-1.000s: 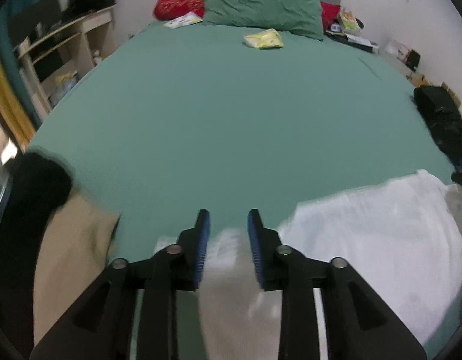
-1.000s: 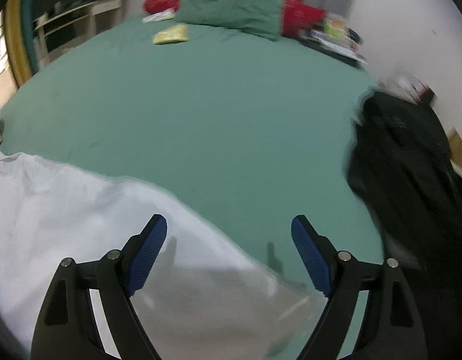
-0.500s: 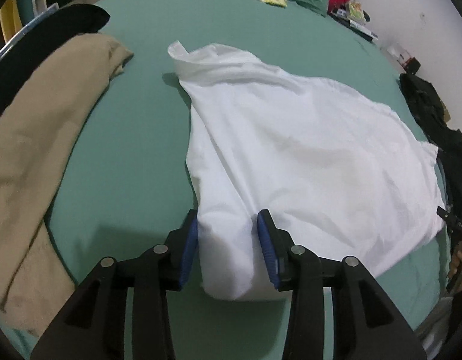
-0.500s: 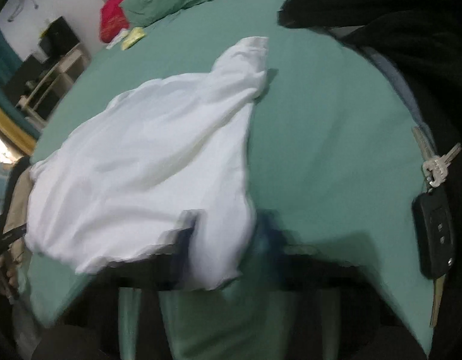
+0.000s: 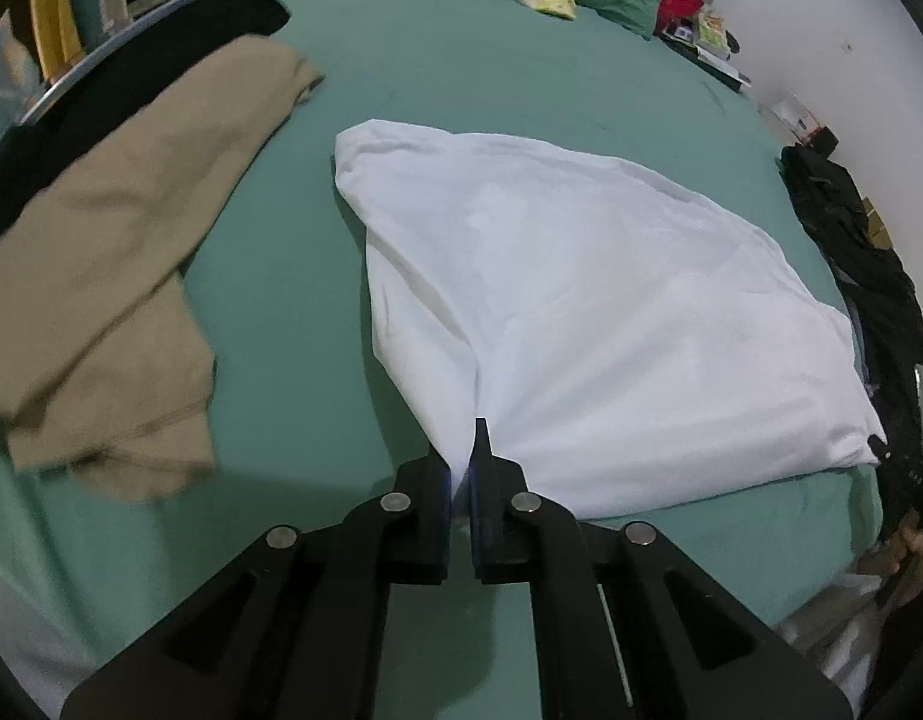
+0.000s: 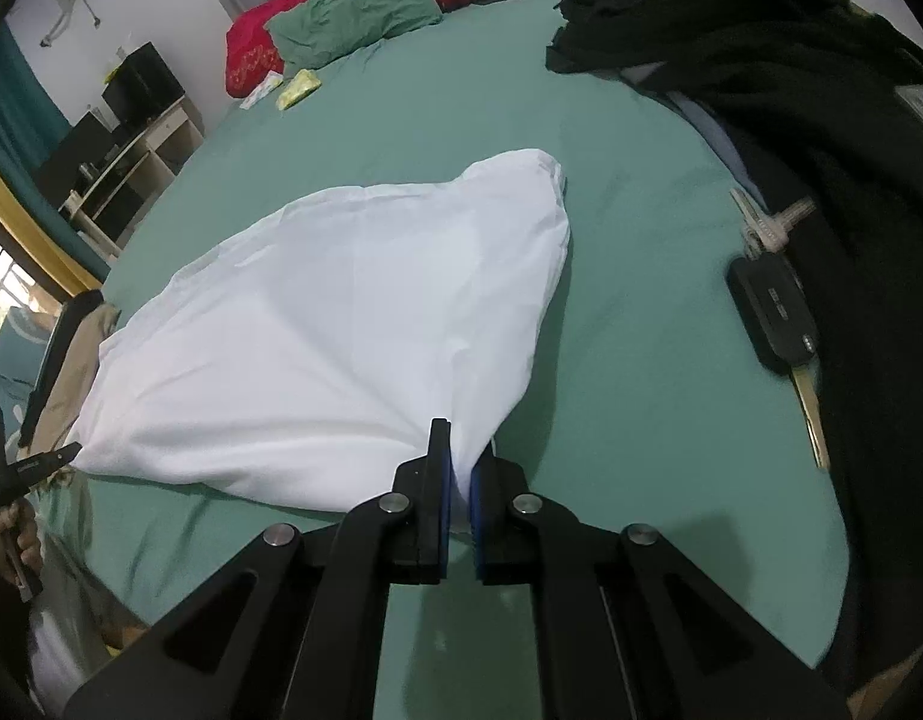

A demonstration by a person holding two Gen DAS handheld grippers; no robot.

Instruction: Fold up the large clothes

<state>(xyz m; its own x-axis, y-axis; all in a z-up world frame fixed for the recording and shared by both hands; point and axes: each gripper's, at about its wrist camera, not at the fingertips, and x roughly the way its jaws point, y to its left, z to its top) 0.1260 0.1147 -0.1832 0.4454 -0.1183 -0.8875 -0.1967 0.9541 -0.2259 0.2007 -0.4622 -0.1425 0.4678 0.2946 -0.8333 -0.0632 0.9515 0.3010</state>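
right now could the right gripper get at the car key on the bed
Probably not yet: the right gripper is shut on the white garment. The car key lies bare on the green sheet to its right, nothing between.

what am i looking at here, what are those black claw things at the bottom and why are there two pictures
The black claws are hand-held grippers, one in each of a person's hands; there is no robot arm. Each carries a wide-angle camera looking forward along its two fingers, so you get two pictures: one from the left gripper, one from the right gripper.

Both look over a bed with a green sheet. On it lies a white garment; each gripper is shut on one of its near corners. Beside it lie a tan garment on the left and dark clothes on the right, with a car key next to them. Pillows sit at the far end.
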